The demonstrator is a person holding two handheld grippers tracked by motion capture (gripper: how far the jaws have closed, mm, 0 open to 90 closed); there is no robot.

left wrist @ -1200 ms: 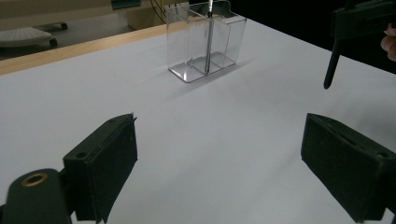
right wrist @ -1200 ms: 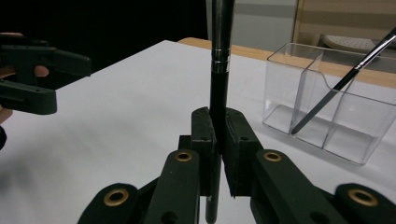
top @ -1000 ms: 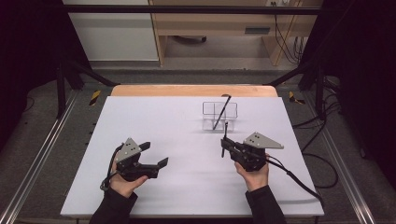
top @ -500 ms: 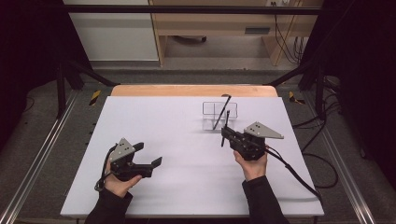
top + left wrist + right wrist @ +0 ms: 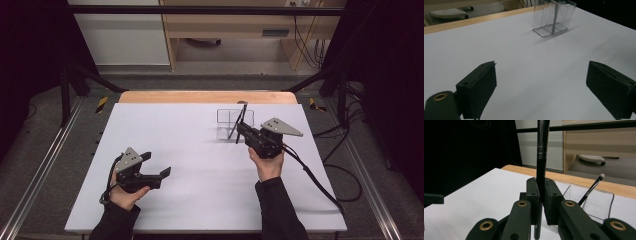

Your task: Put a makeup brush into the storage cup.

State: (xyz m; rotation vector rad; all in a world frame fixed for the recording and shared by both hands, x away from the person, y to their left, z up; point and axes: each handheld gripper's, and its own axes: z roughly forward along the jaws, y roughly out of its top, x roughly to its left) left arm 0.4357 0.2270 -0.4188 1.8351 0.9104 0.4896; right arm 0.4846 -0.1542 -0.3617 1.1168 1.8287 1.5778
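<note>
High view: we see the white table [image 5: 200,165] with a clear divided organizer [image 5: 235,124] standing on its far right part. One small brush [image 5: 592,188] leans inside it. Our right gripper [image 5: 241,131], held just near of the organizer, pinches a black brush handle [image 5: 541,162] upright between its pressed jaws. Our left gripper [image 5: 157,165] sits near left, well apart from the organizer, low over the table, jaws spread and holding nothing.
</note>
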